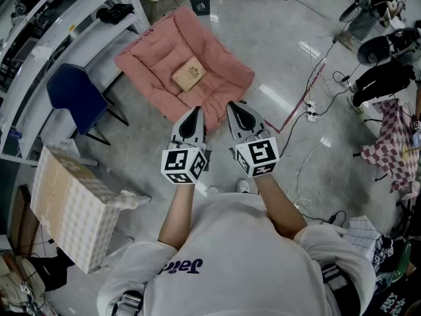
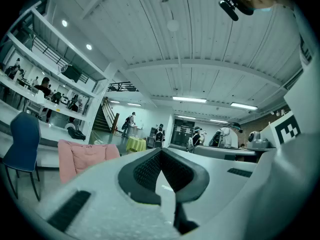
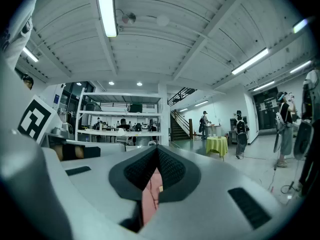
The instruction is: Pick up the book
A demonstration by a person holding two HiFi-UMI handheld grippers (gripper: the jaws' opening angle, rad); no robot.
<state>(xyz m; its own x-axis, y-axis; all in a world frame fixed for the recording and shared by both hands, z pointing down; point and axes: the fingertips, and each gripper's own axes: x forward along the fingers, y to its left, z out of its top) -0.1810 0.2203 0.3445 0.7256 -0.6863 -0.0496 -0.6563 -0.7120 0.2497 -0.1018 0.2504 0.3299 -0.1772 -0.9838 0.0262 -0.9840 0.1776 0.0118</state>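
Well, the big pink padded chair (image 1: 223, 61) holds the book (image 1: 189, 74) flat mid-seat: probably light and stiff, best pinched by an edge. Left gripper (image 1: 195, 110) and right gripper (image 1: 232, 105) hover short, jaws closed, empty. Only the head view shows the book; the gripper views look level.

Holds left gripper (image 1: 196, 110) and right gripper (image 1: 233, 105) out front, level, side by side, close but not touching. Has both pairs of jaws closed tip to tip, gripping nothing. Reaches forward with bare forearms (image 1: 177, 209), marker cubes (image 1: 185, 165) just apart.
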